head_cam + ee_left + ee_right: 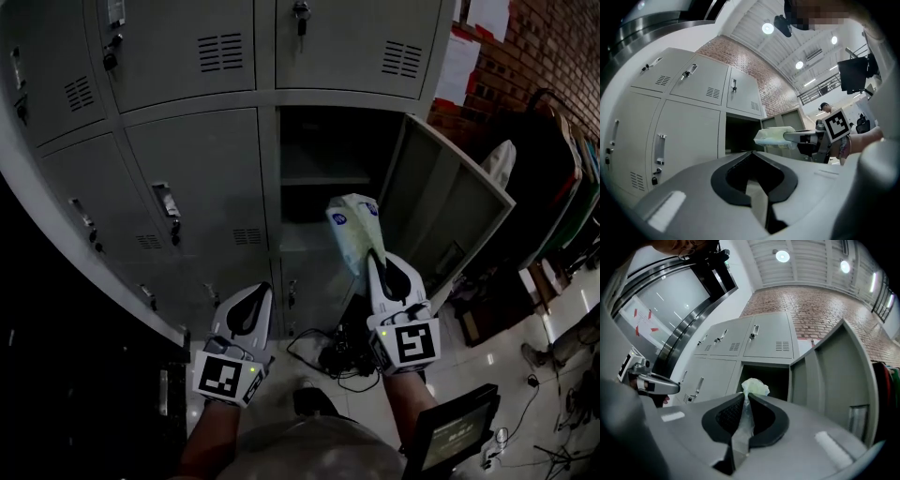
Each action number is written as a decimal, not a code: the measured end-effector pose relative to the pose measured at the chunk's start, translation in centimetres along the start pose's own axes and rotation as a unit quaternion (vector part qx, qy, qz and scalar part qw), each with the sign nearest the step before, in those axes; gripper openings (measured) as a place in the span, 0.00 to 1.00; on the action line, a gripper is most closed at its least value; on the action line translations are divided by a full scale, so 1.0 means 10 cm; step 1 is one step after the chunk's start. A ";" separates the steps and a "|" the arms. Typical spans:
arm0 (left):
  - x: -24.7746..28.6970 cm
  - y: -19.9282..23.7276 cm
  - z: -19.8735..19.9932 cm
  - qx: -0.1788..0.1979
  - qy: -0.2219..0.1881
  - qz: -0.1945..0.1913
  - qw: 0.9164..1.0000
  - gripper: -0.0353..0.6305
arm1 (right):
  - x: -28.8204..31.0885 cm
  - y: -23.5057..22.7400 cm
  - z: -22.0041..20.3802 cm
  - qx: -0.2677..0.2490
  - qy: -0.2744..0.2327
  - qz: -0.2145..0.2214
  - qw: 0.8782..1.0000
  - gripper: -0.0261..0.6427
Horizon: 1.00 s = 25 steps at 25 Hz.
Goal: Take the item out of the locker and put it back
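Observation:
A soft pale-green pack in clear plastic wrap (354,230) hangs in front of the open locker compartment (323,155), just below its inner shelf (323,178). My right gripper (372,255) is shut on the lower edge of the pack's wrap. In the right gripper view the pack (754,386) pokes up past the pinched jaws (746,395), with the dark locker opening (774,377) behind it. My left gripper (263,289) is low and to the left, shut and holding nothing. From the left gripper view (752,153) the pack (774,136) and right gripper (802,137) show at the locker's mouth.
The locker door (452,202) stands swung open to the right. Closed locker doors with handles and padlocks (167,211) fill the left. Cables (337,358) lie on the floor below. A small screen (455,433) sits at bottom right. Hanging clothes (562,178) line the right wall.

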State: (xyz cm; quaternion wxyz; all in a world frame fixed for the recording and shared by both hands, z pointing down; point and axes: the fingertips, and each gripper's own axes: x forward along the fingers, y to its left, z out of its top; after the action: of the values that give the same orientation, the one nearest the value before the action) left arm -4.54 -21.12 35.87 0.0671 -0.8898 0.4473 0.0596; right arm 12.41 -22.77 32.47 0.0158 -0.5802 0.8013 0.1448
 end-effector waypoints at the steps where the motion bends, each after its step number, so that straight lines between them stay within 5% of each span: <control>1: 0.13 0.06 -0.01 0.002 -0.001 0.001 1.000 0.06 | 0.15 -0.07 -0.03 0.001 -0.002 0.000 1.000 0.05; 10: 1.04 0.56 -0.07 0.017 0.006 0.009 1.000 0.06 | 1.42 -0.56 -0.21 -0.002 0.004 -0.010 1.000 0.05; 25: 1.34 0.93 -0.17 0.013 0.027 -0.023 0.999 0.06 | 2.60 -0.59 -0.84 -0.090 0.111 -0.003 0.990 0.08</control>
State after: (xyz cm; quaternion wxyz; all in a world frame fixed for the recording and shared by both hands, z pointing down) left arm -3.98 -37.47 34.70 0.0677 -0.9004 0.4288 0.0286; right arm 10.60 -50.63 34.18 -0.1256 -0.5939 0.7802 0.1508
